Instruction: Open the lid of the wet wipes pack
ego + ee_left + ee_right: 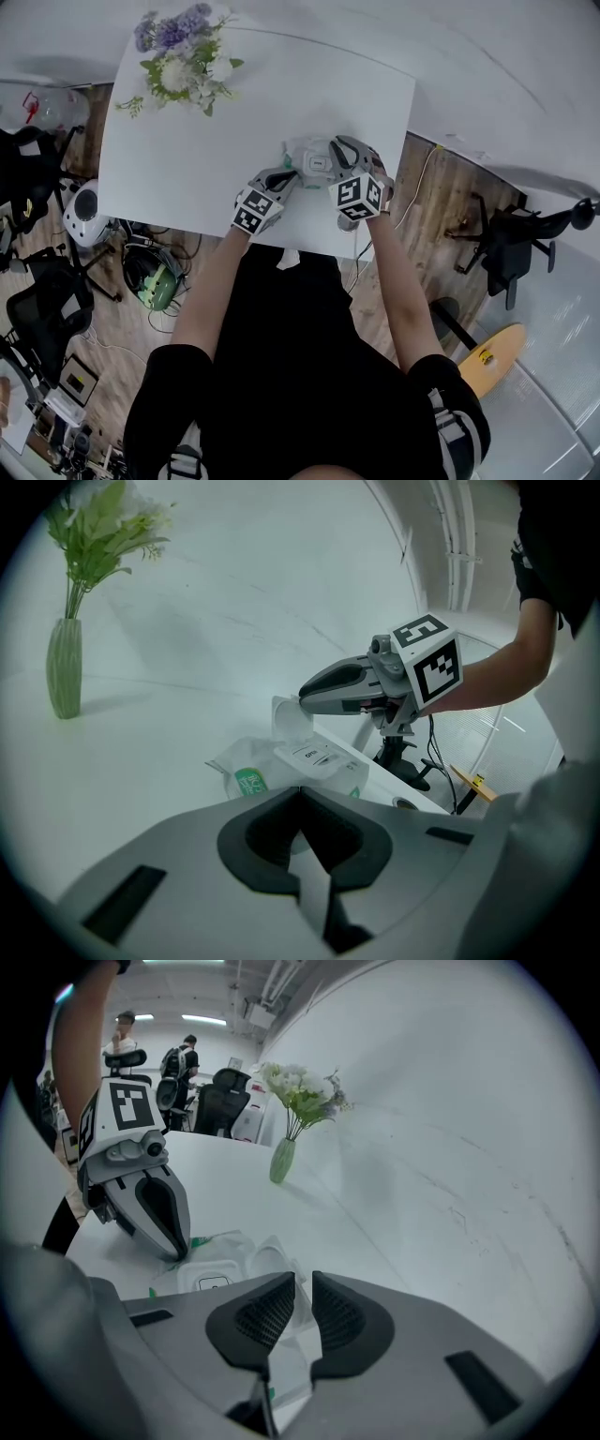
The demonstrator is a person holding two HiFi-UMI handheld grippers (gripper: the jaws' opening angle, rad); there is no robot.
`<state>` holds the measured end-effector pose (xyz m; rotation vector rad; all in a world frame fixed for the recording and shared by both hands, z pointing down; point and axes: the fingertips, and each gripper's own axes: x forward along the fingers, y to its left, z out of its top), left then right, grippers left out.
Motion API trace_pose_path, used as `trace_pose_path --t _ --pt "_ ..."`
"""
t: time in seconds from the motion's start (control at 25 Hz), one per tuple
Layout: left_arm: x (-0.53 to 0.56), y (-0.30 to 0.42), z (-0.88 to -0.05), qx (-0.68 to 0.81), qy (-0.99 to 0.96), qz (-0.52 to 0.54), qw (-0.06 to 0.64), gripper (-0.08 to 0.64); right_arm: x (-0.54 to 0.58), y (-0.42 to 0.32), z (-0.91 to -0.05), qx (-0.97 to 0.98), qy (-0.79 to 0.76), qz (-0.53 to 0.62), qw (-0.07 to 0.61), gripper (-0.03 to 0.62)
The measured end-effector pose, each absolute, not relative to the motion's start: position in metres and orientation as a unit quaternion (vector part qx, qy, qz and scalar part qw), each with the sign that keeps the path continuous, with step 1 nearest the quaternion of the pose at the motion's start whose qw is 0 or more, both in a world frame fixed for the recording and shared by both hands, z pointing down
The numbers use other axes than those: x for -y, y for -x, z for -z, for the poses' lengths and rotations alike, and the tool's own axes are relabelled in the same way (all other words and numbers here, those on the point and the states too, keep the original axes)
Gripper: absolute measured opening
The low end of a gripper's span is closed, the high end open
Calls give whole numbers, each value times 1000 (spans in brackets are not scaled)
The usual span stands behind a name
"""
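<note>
Wet wipes pack [314,161] lies flat on the white bench [234,112], close to its near edge, towards the right corner. Its lid [286,719] stands flipped up. The right gripper [302,1283] has its jaws nearly together, pinching the lid's edge. The left gripper [300,794] has its jaws closed, tips resting on the pack's end. A vase of flowers [183,56] stands at the far left corner.
</note>
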<state>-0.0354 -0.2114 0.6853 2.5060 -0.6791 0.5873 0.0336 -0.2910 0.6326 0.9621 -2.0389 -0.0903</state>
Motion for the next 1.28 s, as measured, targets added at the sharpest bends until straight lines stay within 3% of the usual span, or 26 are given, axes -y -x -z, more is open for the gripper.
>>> trace_pose_path --t 0.36,0.72,1.08,1.28 --pt "210 34 -684 237 -914 -214 250 23 276 -43 -611 816 -418 19 399 76" --pt "199 46 -673 265 -914 -236 198 23 236 -57 -599 814 -424 17 397 68" --pt "186 61 -600 330 -905 -178 201 23 197 -68 -564 829 -426 10 363 17" --pt "166 61 -560 351 -905 -178 160 23 173 -74 -539 840 -420 20 342 15"
